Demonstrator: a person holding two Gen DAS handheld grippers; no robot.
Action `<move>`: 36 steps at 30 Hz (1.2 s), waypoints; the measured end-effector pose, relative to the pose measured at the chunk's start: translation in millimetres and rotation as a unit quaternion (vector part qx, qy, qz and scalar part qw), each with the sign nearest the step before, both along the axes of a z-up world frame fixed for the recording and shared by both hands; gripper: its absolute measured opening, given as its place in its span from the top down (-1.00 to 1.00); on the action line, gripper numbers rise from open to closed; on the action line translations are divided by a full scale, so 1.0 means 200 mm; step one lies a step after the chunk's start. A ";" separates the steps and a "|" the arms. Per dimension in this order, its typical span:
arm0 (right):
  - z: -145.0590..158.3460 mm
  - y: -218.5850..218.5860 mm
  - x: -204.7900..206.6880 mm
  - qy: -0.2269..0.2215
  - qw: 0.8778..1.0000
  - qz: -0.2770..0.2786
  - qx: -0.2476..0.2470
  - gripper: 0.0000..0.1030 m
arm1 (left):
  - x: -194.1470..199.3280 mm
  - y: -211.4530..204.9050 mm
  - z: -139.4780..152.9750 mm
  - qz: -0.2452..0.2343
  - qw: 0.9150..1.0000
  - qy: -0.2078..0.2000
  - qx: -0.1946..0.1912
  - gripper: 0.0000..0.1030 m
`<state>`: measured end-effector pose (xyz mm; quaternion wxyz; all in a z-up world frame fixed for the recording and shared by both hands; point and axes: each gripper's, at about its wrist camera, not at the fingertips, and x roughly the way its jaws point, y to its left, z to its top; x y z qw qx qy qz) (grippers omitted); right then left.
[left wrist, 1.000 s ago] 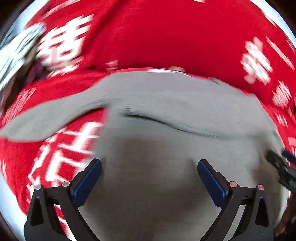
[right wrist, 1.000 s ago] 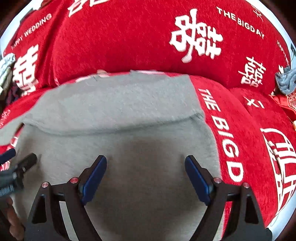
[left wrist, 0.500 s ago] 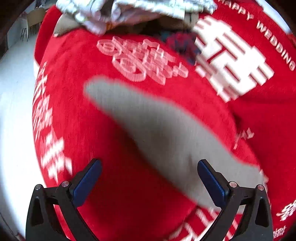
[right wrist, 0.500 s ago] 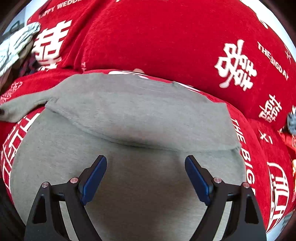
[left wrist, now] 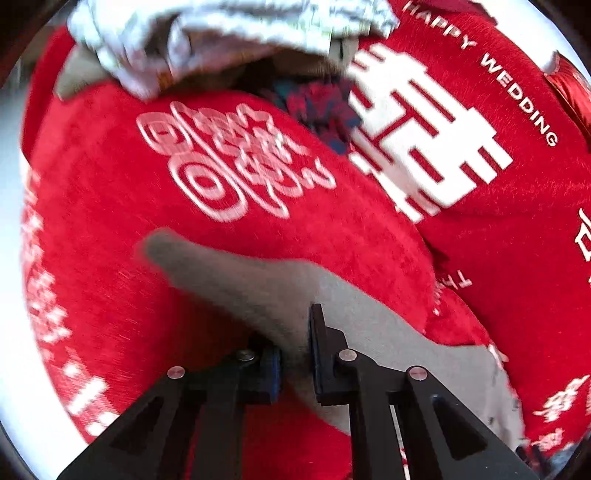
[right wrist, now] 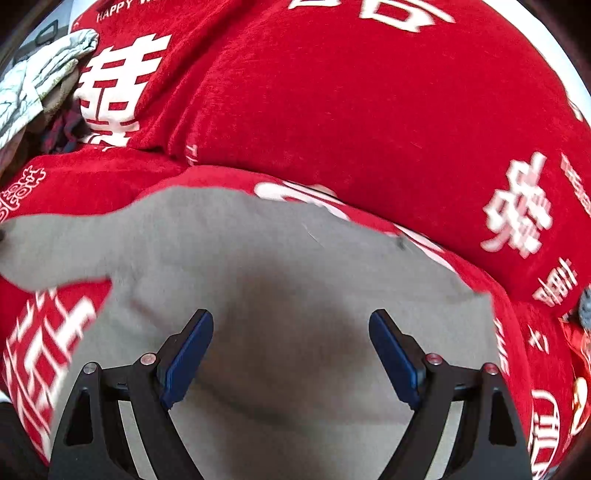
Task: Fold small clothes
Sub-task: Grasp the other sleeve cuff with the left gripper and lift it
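A grey long-sleeved top (right wrist: 280,280) lies spread on a red sofa cover with white lettering. One grey sleeve (left wrist: 236,273) stretches out to the left over the red cover. My left gripper (left wrist: 294,354) is shut on this sleeve, pinching the cloth between its blue pads. My right gripper (right wrist: 291,350) is open and empty, hovering low over the body of the top. The sleeve also shows at the left of the right wrist view (right wrist: 55,247).
A heap of crumpled clothes, white-grey (left wrist: 221,33) over a dark plaid piece (left wrist: 317,107), lies at the back of the sofa. It also shows in the right wrist view (right wrist: 40,81). The red backrest cushion (right wrist: 369,110) rises behind the top. A small grey item (right wrist: 585,306) sits at far right.
My left gripper swung from the body of the top out to the left sleeve and closed on it. My right gripper stayed open and shifted over the top.
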<state>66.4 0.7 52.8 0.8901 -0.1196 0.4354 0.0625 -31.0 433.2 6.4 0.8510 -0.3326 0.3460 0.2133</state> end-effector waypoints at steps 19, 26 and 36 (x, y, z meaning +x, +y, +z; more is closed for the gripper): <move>-0.28 0.44 0.37 0.047 0.999 0.008 0.013 -0.72 | -0.05 0.19 -0.12 -0.025 0.987 -0.091 -0.134 -0.49; -0.29 0.44 0.38 0.054 0.998 0.005 0.022 -0.73 | 0.04 0.22 -0.18 -0.021 0.987 -0.068 -0.142 0.86; -0.29 0.62 0.35 0.038 0.999 0.021 -0.026 -0.72 | -0.05 0.10 0.07 0.012 0.998 -0.030 0.045 0.87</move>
